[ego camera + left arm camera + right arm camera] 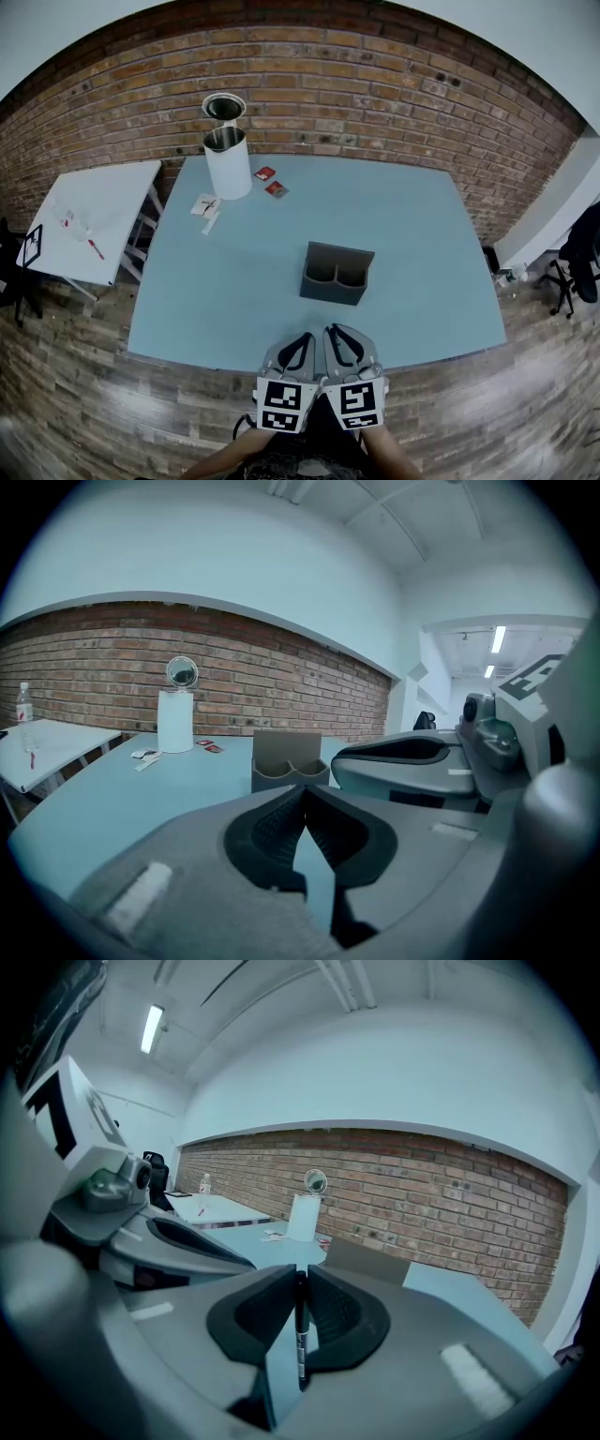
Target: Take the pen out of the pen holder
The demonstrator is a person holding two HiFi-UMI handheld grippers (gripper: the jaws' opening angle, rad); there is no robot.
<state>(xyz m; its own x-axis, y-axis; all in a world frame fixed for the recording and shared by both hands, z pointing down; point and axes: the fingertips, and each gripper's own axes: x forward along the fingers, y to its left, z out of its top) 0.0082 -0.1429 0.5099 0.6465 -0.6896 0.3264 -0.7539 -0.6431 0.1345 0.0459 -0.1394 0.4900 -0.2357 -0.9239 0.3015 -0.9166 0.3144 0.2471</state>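
Clamping a slim black pen (pixel 300 1327) upright, the right hand-held gripper (pixel 298 1279) hung beside the left hand-held gripper (pixel 304 797), clenched empty; the boxy grey 2-pocket pen holder (pixel 337 273) stood apart on the smooth blue counter (pixel 225 291).

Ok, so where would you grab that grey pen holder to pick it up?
Probably the pen holder's tall back wall, from above: it is thin, flat and stands upright over the two open cups. The left gripper is empty; the right gripper holds the pen.
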